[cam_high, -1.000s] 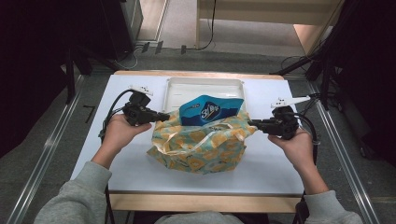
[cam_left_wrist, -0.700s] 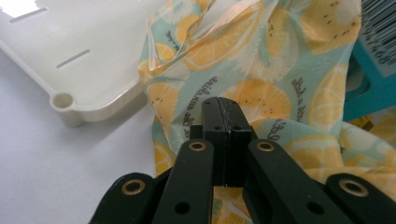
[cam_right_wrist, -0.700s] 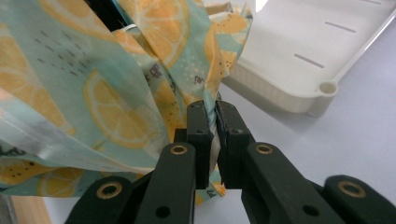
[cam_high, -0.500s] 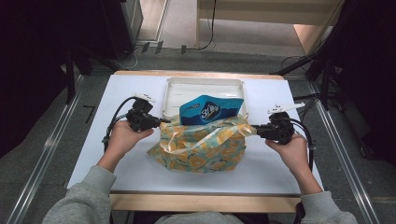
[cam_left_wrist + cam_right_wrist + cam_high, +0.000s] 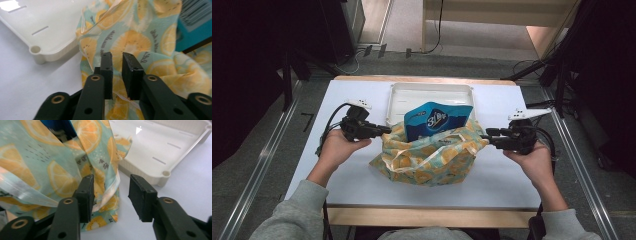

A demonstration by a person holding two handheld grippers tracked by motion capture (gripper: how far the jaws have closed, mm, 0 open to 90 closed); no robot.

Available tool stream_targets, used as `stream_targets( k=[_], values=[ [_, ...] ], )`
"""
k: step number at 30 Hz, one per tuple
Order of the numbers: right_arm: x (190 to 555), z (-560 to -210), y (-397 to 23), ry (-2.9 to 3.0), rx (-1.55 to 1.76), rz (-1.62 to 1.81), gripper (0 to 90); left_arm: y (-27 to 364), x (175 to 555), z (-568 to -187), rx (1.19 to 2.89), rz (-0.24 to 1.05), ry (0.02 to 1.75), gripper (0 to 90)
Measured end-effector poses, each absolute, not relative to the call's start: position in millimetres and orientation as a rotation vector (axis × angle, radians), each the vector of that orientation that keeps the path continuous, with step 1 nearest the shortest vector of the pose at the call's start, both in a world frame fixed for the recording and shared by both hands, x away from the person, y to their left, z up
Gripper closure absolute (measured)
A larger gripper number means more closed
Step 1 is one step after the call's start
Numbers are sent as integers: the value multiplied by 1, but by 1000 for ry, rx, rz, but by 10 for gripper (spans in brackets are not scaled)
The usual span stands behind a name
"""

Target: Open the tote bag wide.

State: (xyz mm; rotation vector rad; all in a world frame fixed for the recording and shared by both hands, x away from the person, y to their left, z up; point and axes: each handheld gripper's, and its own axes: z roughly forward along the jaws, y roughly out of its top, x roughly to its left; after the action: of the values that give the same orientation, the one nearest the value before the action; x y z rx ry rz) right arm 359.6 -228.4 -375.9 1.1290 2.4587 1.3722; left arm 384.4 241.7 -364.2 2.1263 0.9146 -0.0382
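1. The bag (image 5: pixel 427 155), printed with lemon slices, lay at the centre of the high view on the white surface (image 5: pixel 512 185), its mouth turned toward the top of the frame.
2. A blue pouch (image 5: pixel 438 120) stood in that mouth, its upper part sticking out, just in front of the white tray (image 5: pixel 430 92) at upper centre.
3. The left hand-held gripper (image 5: pixel 386 130) sat at the bag's left edge. Its jaws had just been opening; in the left gripper view (image 5: pixel 117 72) they stood at a narrow gap, and a fold of the bag's edge passed between them low down, with the pads apparently not pressing on it.
4. The right hand-held gripper (image 5: pixel 488 134) sat at the bag's right edge. Its jaws had also just been opening; in the right gripper view (image 5: pixel 111 195) they stood moderately wide, with the bag's edge beside the left pad and free of the right one.
5. The step in hand looked like letting go of both sides of the bag once the pouch was inside.
6. To do it well, both jaws should probably clear the cloth fully before either hand draws away, so no fold snags and drags the bag.
7. Pulling the hands straight outward, level with the surface, would likely keep the pouch from tipping.
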Motion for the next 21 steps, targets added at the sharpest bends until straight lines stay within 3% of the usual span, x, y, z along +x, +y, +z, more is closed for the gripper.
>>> stream_targets(
  k=[8, 21],
  values=[
    [352, -341, -242, 2410, 1077, 1422, 473, 252, 376, -333, 2099, 9, 884, 590],
    [345, -293, -226, 2423, 977, 1459, 622, 231, 353, -297, 2099, -22, 765, 610]
  ],
)
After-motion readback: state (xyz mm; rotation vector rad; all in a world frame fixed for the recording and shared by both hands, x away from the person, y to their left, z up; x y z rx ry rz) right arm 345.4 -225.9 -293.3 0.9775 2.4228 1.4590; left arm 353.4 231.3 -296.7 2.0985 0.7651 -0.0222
